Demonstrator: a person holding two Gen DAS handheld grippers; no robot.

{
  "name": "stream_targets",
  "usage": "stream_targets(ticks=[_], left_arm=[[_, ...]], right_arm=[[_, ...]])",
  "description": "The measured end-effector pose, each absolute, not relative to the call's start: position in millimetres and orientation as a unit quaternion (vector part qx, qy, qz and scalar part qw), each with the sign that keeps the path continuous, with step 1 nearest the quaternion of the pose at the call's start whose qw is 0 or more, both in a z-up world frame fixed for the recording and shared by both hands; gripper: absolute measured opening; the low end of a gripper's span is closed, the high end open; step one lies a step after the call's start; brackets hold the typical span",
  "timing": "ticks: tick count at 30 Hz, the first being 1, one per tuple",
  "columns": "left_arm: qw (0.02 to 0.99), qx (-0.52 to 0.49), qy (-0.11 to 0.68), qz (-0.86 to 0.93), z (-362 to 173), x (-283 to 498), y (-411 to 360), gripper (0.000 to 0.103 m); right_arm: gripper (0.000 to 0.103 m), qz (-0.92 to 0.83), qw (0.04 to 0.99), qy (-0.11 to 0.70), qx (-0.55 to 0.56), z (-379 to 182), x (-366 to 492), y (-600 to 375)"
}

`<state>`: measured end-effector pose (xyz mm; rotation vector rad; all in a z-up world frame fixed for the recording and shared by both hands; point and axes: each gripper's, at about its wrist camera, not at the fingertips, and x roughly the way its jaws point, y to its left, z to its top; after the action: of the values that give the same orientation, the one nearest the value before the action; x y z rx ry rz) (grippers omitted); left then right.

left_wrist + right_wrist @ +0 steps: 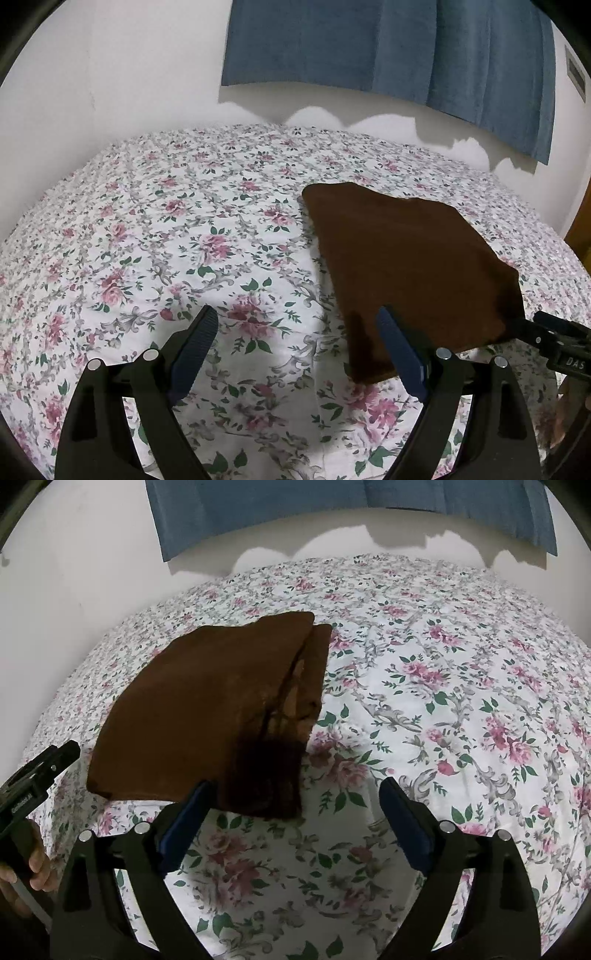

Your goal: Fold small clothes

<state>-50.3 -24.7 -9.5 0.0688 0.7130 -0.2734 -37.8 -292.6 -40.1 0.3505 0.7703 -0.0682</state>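
A brown garment (406,258) lies folded into a flat packet on the floral bedspread (147,229). In the left wrist view it sits right of centre, and my left gripper (295,314) stands open just before its near left edge, with only bedspread between the fingers. In the right wrist view the garment (207,709) is left of centre, layered edges showing on its right side. My right gripper (295,786) is open, and the garment's near right corner reaches into the gap between its fingers without either pad pressing on it.
The bedspread (443,686) stretches wide to the right of the garment. A white wall (129,74) and a blue curtain (406,48) stand behind the bed. A person's hand (33,864) holds the left gripper's handle. A wooden edge (583,221) shows at far right.
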Motion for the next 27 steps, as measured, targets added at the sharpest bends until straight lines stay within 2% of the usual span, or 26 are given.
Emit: stream_targets(ticks=[27], left_arm=[[0.932,0.036,0.337,-0.124,-4.8,-53.3,-25.5,0.086]], right_arm=[[0.094,-0.041,0.909,0.375,0.177,-44.4,-36.0,-297.5]])
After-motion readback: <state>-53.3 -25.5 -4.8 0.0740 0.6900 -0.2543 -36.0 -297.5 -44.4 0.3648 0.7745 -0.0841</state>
